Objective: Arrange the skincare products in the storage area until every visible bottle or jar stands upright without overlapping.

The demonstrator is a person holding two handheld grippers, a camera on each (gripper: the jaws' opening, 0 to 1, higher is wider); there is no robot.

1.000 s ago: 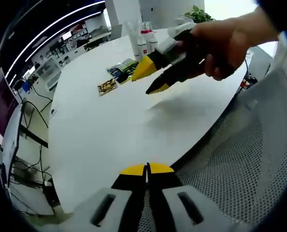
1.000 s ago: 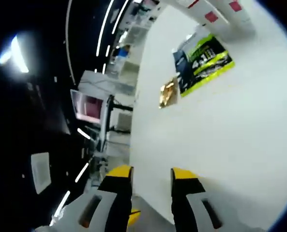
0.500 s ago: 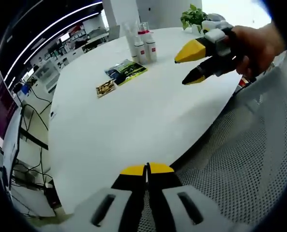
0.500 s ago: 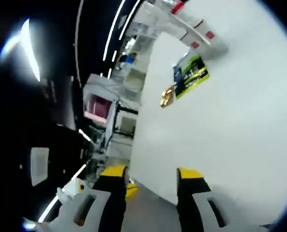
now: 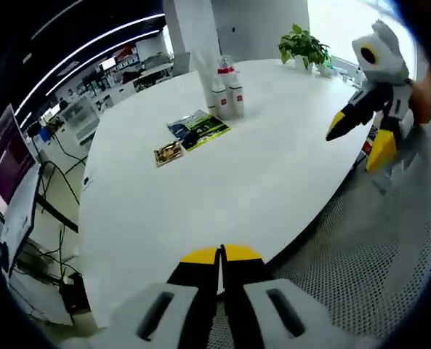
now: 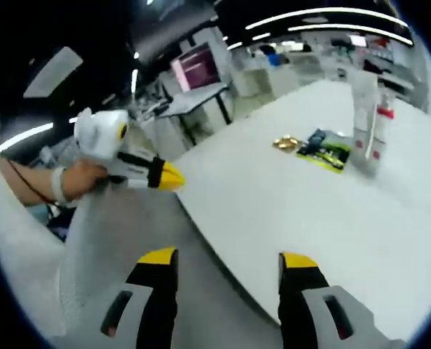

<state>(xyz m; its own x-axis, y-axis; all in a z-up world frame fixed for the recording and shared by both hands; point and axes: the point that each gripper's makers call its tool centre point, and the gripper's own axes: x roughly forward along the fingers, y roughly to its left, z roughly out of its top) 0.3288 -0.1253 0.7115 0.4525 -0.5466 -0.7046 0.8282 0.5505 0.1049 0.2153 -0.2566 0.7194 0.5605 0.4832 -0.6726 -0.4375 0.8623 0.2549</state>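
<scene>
The bottles [image 5: 226, 93] stand upright in a tight cluster on the surface [image 5: 222, 182], well ahead of both tongs, beside flat packets [image 5: 198, 129] nothing grips; left tongs [image 5: 220, 254] clenched empty, right tongs [image 6: 228, 259] released, the arranging looks unstarted.

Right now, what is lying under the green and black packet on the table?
Only the white table shows around the green and black packet. It lies flat, so anything beneath it is covered. A small gold packet lies beside it, apart.
</scene>
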